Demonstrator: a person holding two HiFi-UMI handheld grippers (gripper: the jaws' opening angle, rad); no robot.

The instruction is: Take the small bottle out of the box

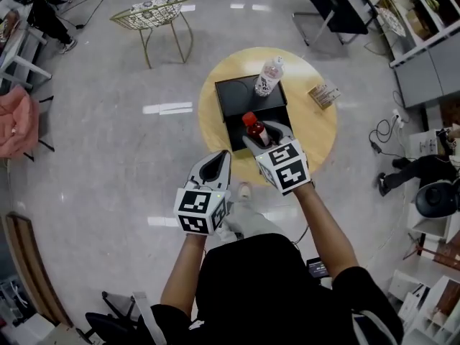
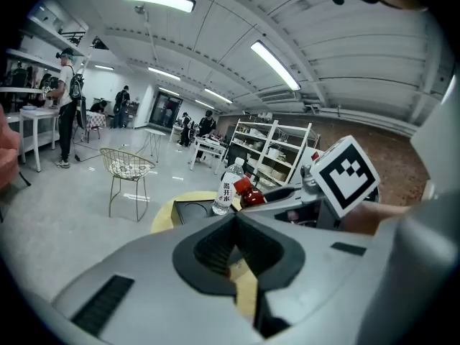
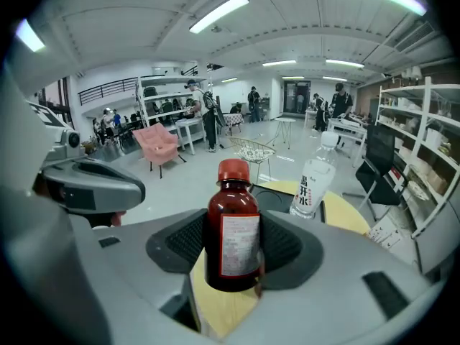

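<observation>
My right gripper (image 1: pixel 260 136) (image 3: pixel 233 246) is shut on the small brown bottle (image 3: pixel 232 237) with a red cap (image 1: pixel 249 119), holding it upright in the air above the near side of the black box (image 1: pixel 233 99). The box sits on a round yellow table (image 1: pixel 320 131). In the left gripper view the small brown bottle (image 2: pixel 246 192) and my right gripper show just right of centre. My left gripper (image 1: pixel 214 165) (image 2: pixel 233 225) hangs left of the right one, over the table's near edge, its jaws shut with nothing between them.
A clear water bottle (image 1: pixel 269 76) (image 3: pixel 313 180) (image 2: pixel 228 187) stands in the far part of the box. A small printed packet (image 1: pixel 324 94) lies on the table's right side. A wire chair (image 1: pixel 153 16) stands on the floor beyond the table.
</observation>
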